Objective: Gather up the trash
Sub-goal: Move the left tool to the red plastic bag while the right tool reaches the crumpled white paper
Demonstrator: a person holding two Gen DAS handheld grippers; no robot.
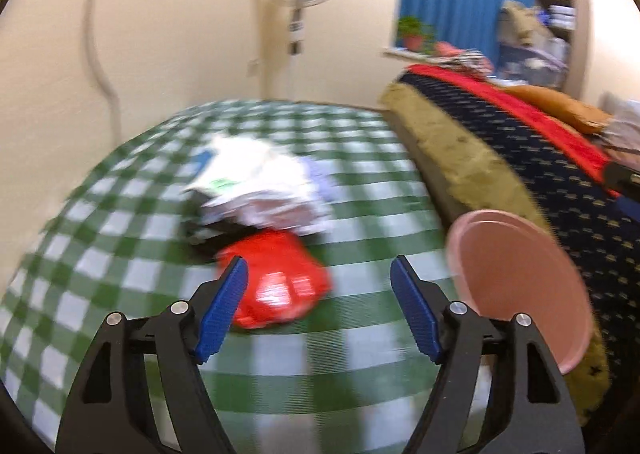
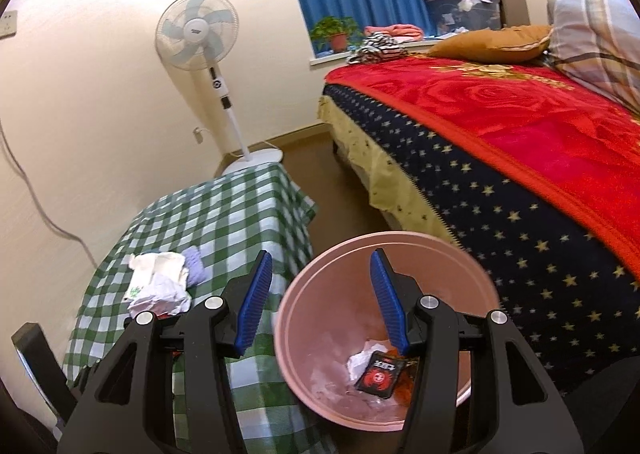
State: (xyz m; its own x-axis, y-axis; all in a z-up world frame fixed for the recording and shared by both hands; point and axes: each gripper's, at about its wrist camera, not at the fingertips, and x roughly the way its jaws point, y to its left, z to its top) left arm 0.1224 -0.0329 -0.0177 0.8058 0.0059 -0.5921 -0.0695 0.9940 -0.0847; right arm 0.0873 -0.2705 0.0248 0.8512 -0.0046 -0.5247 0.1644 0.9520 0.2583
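Note:
A red wrapper lies on the green checked tablecloth, just ahead of my left gripper, which is open with nothing between its pads. Behind the wrapper sits a heap of crumpled white paper, seen too in the right wrist view as crumpled white paper beside a small lilac cloth. My right gripper hangs open and empty above the pink bin. At the bin's bottom lie a black packet and a white wad. The same pink bin stands right of the table.
A bed with a red blanket and a starry navy cover runs along the right, close to the bin. A standing fan is by the wall behind the table. A dark chair back shows at the lower left.

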